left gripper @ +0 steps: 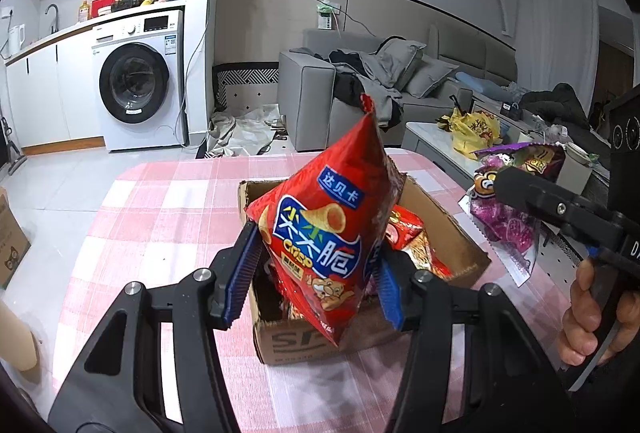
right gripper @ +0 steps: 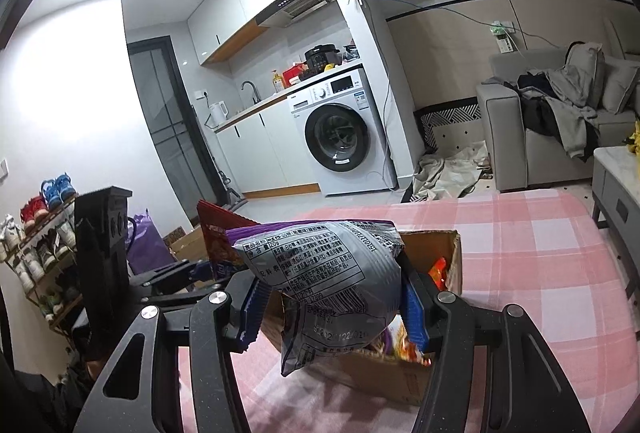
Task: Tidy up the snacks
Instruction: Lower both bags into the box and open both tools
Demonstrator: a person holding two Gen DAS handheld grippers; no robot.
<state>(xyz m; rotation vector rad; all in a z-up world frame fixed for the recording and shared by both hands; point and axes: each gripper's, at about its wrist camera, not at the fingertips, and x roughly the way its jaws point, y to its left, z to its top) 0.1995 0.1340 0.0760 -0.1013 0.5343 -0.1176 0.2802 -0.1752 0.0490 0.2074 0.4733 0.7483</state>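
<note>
1. Left wrist view: red crisp bag (left gripper: pixel 320 233) is sitting upright between the fingers of the left gripper (left gripper: pixel 312 275), blue pads (left gripper: pixel 242 275) pressing its lower half from both sides, so the fingers are narrow and holding it. Bag is hanging over the open cardboard box (left gripper: pixel 452 229), which is resting on the pink checked surface (left gripper: pixel 160 217) w/ more red packets inside.
2. Same view, right side: right gripper (left gripper: pixel 496 181) is carrying a purple snack bag (left gripper: pixel 504 193) near the box's far corner; a hand (left gripper: pixel 592 317) is gripping its handle.
3. Step, as I judge it: both bags are looking lifted clear of the box, i.e. mid-transfer, snacks being taken out for sorting or brought for packing; can't tell which from here.
4. Right wrist view: the purple snack bag (right gripper: pixel 332 281) is showing its grey printed back, wedged between the fingers of the right gripper (right gripper: pixel 334 309); the pads (right gripper: pixel 414 309) are squeezing it at mid-height, fingers narrow and holding. Cardboard box (right gripper: pixel 440 245) is lying just behind and below, surface (right gripper: pixel 520 253) beyond. Left gripper (right gripper: pixel 208 269) w/ the red crisp bag (right gripper: pixel 218 233) is showing at left.
5. Next move is calling for: keeping both grips firm, since puffed bags could slip, and carrying each to its spot w/o the two bags colliding over the box.
</note>
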